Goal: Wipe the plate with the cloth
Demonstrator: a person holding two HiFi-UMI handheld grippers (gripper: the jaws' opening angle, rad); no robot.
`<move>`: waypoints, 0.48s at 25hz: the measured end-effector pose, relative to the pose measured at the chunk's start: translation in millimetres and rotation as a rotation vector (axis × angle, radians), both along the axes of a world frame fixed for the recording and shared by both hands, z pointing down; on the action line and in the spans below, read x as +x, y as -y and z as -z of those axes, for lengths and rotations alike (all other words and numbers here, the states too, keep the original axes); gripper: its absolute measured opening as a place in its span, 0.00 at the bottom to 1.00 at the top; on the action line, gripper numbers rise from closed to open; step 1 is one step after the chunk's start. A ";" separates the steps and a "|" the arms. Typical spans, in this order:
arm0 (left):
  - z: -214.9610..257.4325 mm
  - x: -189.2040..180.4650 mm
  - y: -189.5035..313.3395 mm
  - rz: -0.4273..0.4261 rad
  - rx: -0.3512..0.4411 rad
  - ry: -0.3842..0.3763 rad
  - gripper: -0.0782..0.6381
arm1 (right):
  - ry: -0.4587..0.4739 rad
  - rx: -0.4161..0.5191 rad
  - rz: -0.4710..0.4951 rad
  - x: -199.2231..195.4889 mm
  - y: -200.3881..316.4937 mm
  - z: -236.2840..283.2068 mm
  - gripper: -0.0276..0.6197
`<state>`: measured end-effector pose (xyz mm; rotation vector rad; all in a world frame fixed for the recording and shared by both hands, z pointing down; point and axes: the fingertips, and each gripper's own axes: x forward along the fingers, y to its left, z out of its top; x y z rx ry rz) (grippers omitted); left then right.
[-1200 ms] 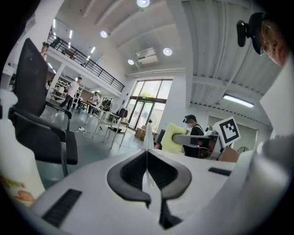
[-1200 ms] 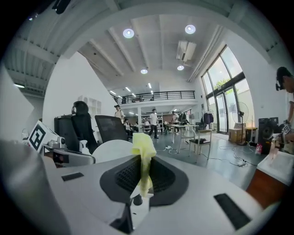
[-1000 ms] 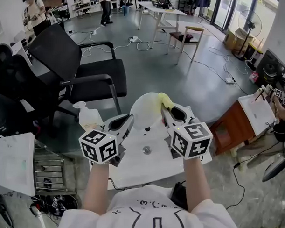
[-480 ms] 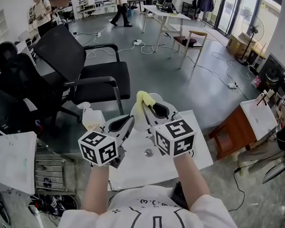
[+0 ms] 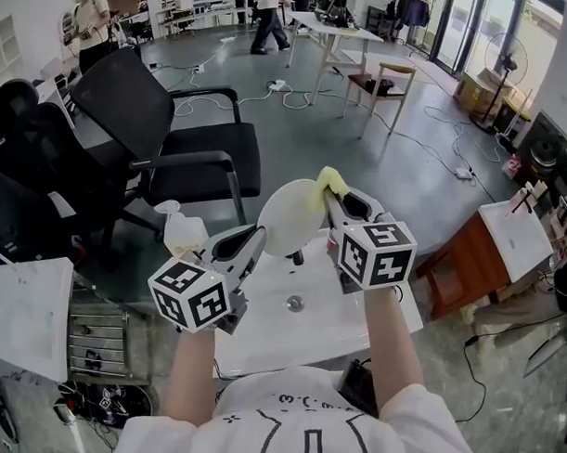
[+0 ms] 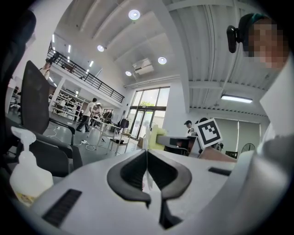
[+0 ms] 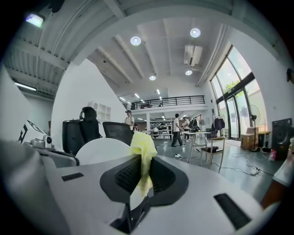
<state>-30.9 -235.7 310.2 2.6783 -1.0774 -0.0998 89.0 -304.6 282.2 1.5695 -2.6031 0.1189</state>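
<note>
Over table [image 5: 270, 334]: left claw [image 5: 260, 234] clamped on white plate [image 5: 288, 216], right claw [image 5: 329, 200] on yellow cloth [image 5: 331, 180]

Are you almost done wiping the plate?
Done: the left gripper is shut on the plate, held up above the sink, and the right gripper is shut on the yellow cloth. In hand: the cloth sits at the plate's top edge. Left: wiping across the plate; I can't tell how clean it is.

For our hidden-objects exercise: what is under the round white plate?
Below the round white plate, held in the air, lies a white basin top with its metal drain. The plate covers the basin's far edge.
</note>
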 end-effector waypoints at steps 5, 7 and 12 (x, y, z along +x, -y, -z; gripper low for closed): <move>-3.8 -1.3 2.3 0.026 0.007 0.005 0.13 | 0.025 0.020 0.048 -9.0 -18.7 6.8 0.12; -4.2 -2.0 2.3 0.035 0.002 0.001 0.13 | 0.028 0.033 0.091 -18.5 -30.8 10.2 0.12; -0.7 -0.5 1.8 0.049 0.003 0.005 0.13 | -0.005 0.053 0.196 -47.4 -51.3 11.1 0.12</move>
